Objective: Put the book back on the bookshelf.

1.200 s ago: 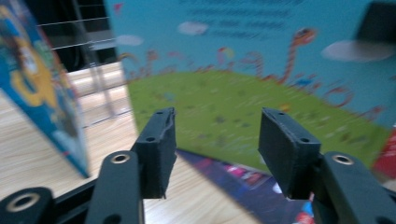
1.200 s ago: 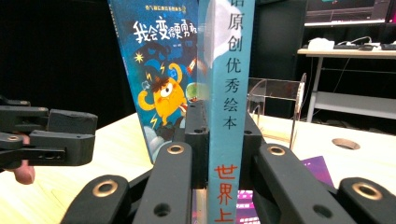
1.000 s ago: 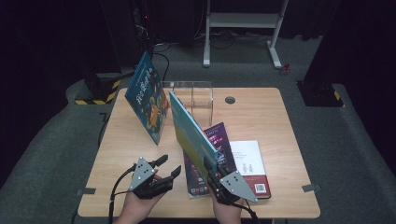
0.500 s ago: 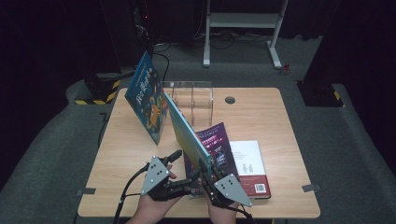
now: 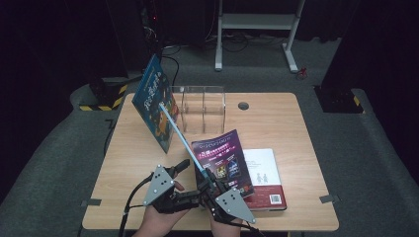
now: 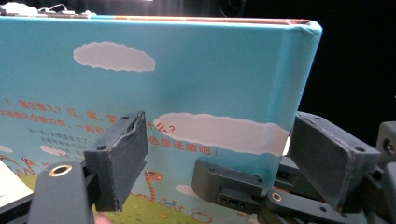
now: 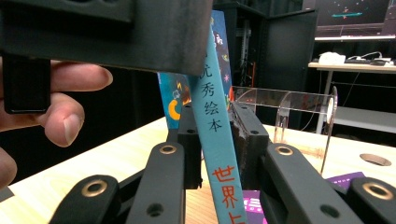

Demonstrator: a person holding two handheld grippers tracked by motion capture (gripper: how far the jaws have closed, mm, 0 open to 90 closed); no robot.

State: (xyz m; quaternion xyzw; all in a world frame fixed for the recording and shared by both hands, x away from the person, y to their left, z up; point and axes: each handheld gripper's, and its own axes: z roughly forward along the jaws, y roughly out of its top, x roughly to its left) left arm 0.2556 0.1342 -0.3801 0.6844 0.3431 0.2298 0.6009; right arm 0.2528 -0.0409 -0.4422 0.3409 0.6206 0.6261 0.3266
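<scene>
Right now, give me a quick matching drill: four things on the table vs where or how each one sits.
Things:
1. light blue book
2. purple book
3. white book
4. clear rack

States:
A. flat on the table, partly under another book
B. upright at the far side of the table
C. held on edge, spine between the right gripper's pads
D. lying on top of another book

Pairs: 1-C, 2-D, 3-A, 4-B
</scene>
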